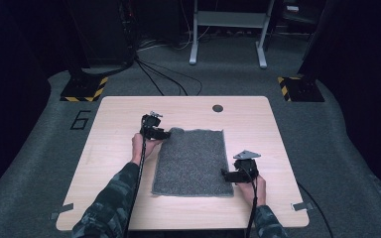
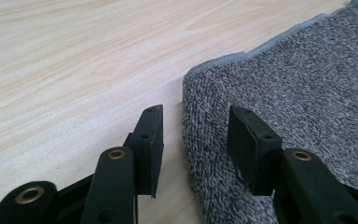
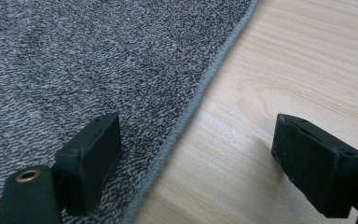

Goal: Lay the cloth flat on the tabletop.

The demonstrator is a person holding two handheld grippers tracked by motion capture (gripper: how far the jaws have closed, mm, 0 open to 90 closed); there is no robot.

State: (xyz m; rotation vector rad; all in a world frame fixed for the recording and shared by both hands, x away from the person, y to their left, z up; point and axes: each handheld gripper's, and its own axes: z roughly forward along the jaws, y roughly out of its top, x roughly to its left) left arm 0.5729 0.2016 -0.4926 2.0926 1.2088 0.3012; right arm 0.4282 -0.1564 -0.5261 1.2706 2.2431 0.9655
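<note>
A grey speckled towel [image 1: 191,161] lies flat in the middle of the light wooden table [image 1: 114,148]. My left gripper [image 1: 166,134] is at the towel's far left corner. In the left gripper view its jaws [image 2: 195,135] stand apart astride the folded edge of the towel [image 2: 298,79], one over the wood and one over the cloth, without pinching it. My right gripper [image 1: 225,173] is low at the towel's near right edge. In the right gripper view it [image 3: 196,154] stands wide open across the hem of the towel [image 3: 74,56], with one jaw on the cloth side and one over bare wood.
A dark round hole [image 1: 218,108] sits near the table's far edge. Tape strips [image 1: 61,212] mark the front corners. Beyond the table are floor cables [image 1: 163,74], yellow-and-black striped bases [image 1: 84,89] and a grey desk frame [image 1: 228,29].
</note>
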